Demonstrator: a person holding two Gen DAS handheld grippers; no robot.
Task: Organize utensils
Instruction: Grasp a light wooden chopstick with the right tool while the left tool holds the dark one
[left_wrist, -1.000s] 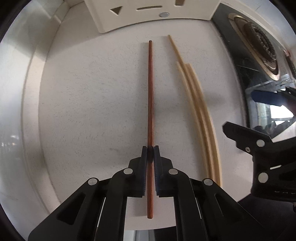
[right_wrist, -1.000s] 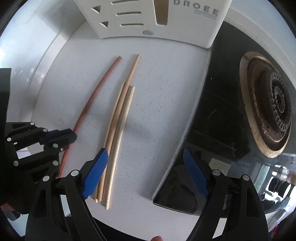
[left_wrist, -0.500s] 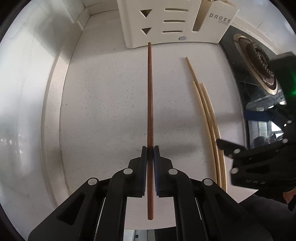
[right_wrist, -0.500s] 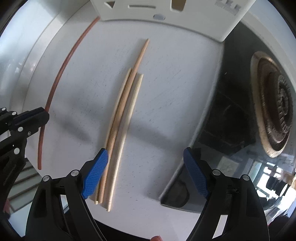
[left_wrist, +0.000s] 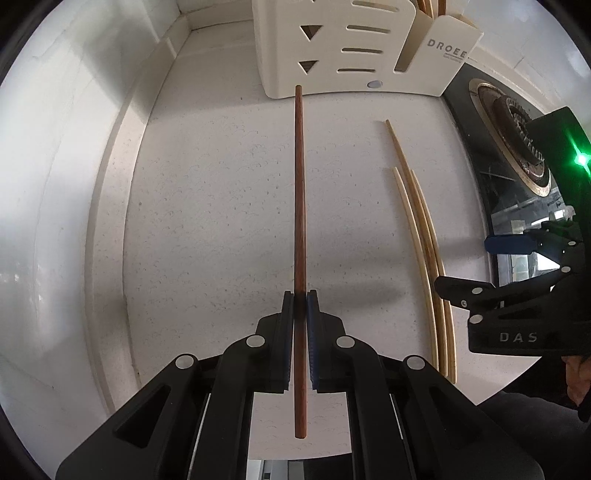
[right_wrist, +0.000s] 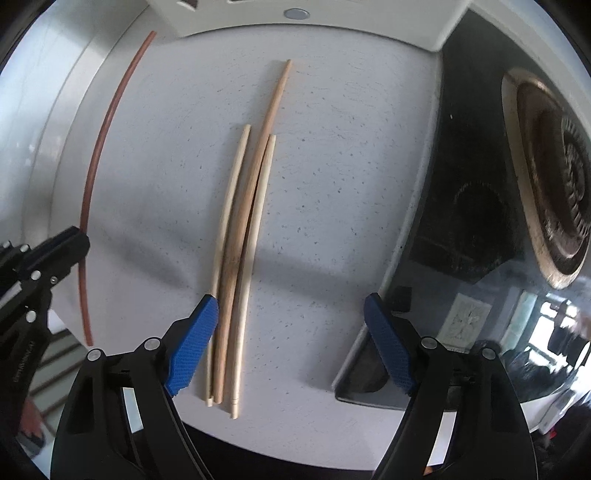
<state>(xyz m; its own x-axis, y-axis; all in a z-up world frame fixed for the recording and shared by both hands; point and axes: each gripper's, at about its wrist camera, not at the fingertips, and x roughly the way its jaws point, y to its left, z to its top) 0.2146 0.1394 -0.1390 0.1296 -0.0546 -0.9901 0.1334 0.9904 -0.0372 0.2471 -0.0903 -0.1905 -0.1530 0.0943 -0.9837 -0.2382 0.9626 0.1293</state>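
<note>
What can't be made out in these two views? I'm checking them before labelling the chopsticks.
- Utensil holder: its top is cut off by the edge in both views, so its contents are mostly unseen.
- Pale chopsticks: the right gripper's blue pad covers part of their near ends.
- Brown chopstick: the left gripper hides the gripped stretch.
</note>
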